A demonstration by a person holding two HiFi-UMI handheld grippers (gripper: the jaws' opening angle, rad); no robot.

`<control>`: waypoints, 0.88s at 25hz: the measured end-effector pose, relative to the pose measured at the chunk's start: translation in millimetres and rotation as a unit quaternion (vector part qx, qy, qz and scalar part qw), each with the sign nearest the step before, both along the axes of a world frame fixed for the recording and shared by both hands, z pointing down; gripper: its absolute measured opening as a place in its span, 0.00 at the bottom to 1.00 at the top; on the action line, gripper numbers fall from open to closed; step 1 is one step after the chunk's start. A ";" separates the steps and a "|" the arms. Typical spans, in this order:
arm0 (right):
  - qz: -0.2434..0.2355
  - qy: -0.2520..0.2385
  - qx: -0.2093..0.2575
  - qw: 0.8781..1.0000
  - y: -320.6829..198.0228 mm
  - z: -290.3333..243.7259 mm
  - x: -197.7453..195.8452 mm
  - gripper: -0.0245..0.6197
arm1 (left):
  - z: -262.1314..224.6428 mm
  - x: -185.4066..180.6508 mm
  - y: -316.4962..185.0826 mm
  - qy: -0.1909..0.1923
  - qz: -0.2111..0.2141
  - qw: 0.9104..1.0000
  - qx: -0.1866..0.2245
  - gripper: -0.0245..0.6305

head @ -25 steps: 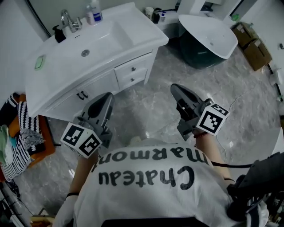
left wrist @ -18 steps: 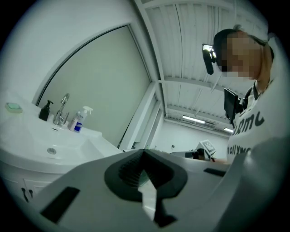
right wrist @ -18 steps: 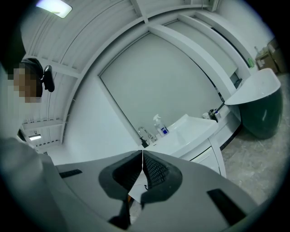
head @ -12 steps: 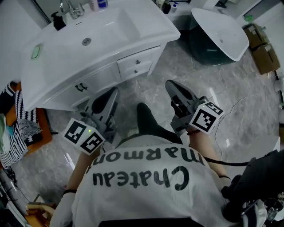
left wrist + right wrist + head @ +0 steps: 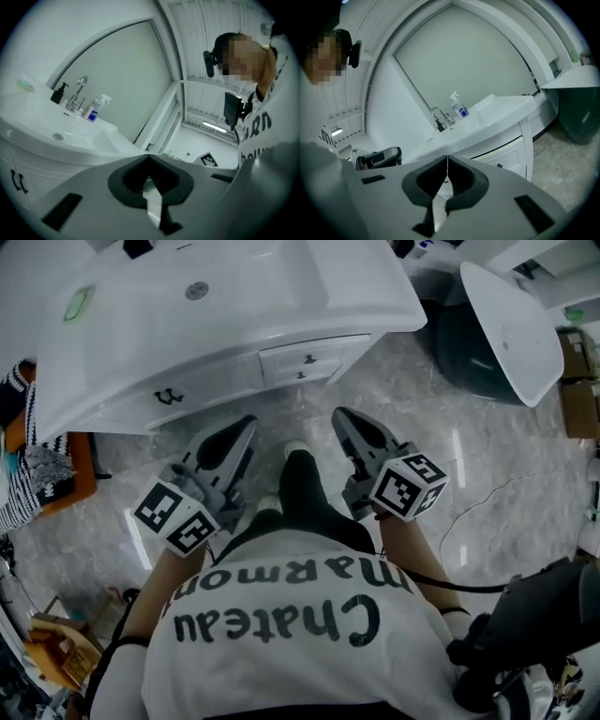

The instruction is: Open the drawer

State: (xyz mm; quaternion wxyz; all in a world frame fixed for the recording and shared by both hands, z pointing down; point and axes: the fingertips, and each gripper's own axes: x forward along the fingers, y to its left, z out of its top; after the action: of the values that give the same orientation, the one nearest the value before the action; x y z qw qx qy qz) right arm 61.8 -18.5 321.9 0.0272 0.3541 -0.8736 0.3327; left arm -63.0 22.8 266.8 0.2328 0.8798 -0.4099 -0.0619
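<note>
**A:** What's the biggest thing ahead of the fingers?

**B:** The vanity [image 5: 234, 329], white, spread across beyond both sets of tips. Well off to the right of the right fingers stands a basin [image 5: 506, 324] on a dark base.

**A:** And the grippers?

**B:** The left gripper [image 5: 247, 421] and right gripper [image 5: 337, 414] point side by side at the vanity front, with a leg [image 5: 300, 488] between them. Neither touches the vanity.

**A:** Fingers wide or narrow?

**B:** Pressed together on both. In each gripper view the tips meet and nothing sits between them.

**A:** Where's the drawer?

**B:** There are two, stacked at the vanity's right end: the upper drawer [image 5: 323, 346] and the lower drawer [image 5: 314, 371]. Both are pushed in flush. They lie ahead of the tips and apart from them, between the two grippers and nearer the right fingers. In the right gripper view they show just beyond the tips, to the right.

**A:** Anything smaller?

**B:** Each drawer has a dark knob [image 5: 307, 359]. Door handles [image 5: 169, 397] sit ahead and left of the left fingers. Far beyond those fingers, on the vanity top, are a tap [image 5: 78, 89], a bottle [image 5: 95, 108], a pump [image 5: 57, 93] and a green soap dish [image 5: 79, 304].
</note>
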 end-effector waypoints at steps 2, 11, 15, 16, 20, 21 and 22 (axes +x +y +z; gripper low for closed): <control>-0.017 0.004 -0.010 1.000 -11.5 18.3 -3.7 0.06 | 12.8 2.1 -4.6 -0.005 0.000 1.000 0.001 0.04; -0.041 0.072 -0.049 0.995 -87.7 113.5 -5.8 0.06 | 80.0 -2.6 -38.4 -0.048 -0.045 0.996 -0.067 0.04; -0.048 0.075 -0.072 0.993 -106.8 141.8 -12.4 0.06 | 96.9 -10.1 -51.8 -0.049 -0.074 0.992 -0.094 0.04; -0.051 0.079 -0.075 0.993 -109.9 147.4 -13.6 0.06 | 101.6 -11.3 -54.0 -0.048 -0.079 0.991 -0.101 0.04; -0.054 0.092 -0.075 0.991 -122.1 171.0 -20.3 0.06 | 119.0 -18.8 -58.9 -0.046 -0.099 0.986 -0.126 0.04; -0.055 0.099 -0.074 0.991 -124.5 178.5 -21.7 0.06 | 122.1 -21.6 -59.5 -0.047 -0.105 0.985 -0.131 0.04; -0.056 0.109 -0.073 0.990 -126.6 186.8 -22.1 0.06 | 124.7 -24.3 -59.9 -0.047 -0.111 0.983 -0.135 0.04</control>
State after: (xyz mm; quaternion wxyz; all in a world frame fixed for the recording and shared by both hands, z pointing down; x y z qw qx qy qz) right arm 39.7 -145.1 508.7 0.1666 0.3362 -0.8569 0.3533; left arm -87.2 -37.1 391.4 0.3213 0.7911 -0.5204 0.0096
